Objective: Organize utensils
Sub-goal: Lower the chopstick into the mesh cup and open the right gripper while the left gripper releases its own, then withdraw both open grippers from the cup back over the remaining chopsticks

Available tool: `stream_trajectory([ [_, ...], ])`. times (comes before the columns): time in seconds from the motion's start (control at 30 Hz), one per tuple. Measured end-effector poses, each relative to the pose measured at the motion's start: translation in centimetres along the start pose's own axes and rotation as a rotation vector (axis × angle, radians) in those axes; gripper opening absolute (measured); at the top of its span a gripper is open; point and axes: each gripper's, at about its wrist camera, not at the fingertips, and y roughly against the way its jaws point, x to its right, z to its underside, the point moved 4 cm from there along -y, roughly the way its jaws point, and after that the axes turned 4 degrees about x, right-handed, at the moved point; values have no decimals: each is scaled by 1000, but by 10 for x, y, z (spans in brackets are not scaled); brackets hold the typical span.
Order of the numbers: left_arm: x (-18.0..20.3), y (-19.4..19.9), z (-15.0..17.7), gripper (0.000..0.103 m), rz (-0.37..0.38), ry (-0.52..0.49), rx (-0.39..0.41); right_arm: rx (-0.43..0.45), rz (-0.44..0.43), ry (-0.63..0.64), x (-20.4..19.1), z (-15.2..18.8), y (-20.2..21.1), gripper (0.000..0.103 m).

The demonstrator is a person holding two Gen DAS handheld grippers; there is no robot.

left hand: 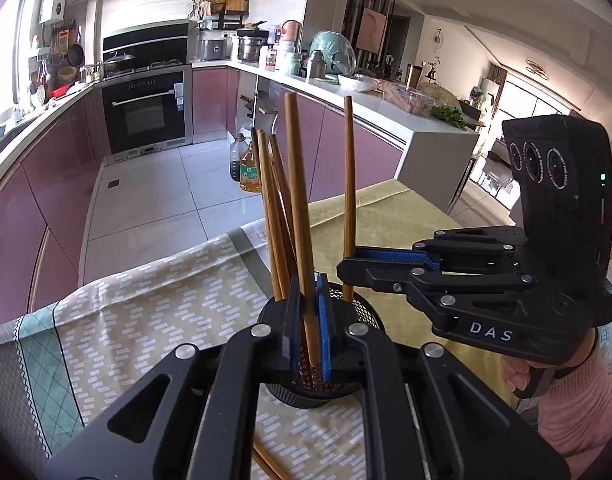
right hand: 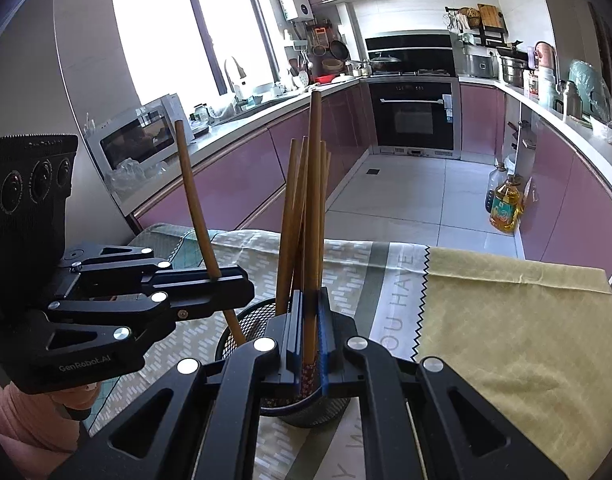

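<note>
Both grippers, left [left hand: 306,320] and right [right hand: 309,332], are each clenching one chopstick [left hand: 300,216] upright, so it is dropping straight into the mesh holder [right hand: 242,324].

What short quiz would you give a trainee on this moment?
1. True or false: the left gripper is empty.
2. What do the fingers of the right gripper hold? A spoon; B chopstick; C fork.
3. Fill in: both grippers are over the black mesh ____.

Key: 1 false; 2 B; 3 holder.
</note>
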Motion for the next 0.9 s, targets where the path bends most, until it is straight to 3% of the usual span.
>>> stream_trajectory([
  [0.17,0,-8,6,8,-22,9,-8,8,12,-24,6,0,-1,9],
  [0.27,-1,-6,11,20,-25,26,1,23,7,-27,7,1,2,9],
  [0.53,-7,20,32,33,-84,39,59,74,-6,-8,-1,8,21,15],
  [0.67,-14,46,51,46,-125,32,100,105,-61,33,-20,19,42,17],
  [0.8,-30,66,79,52,-173,58,100,92,-126,80,-45,39,49,28],
  [0.9,-43,71,104,52,-212,85,60,29,-156,99,-63,61,36,29],
])
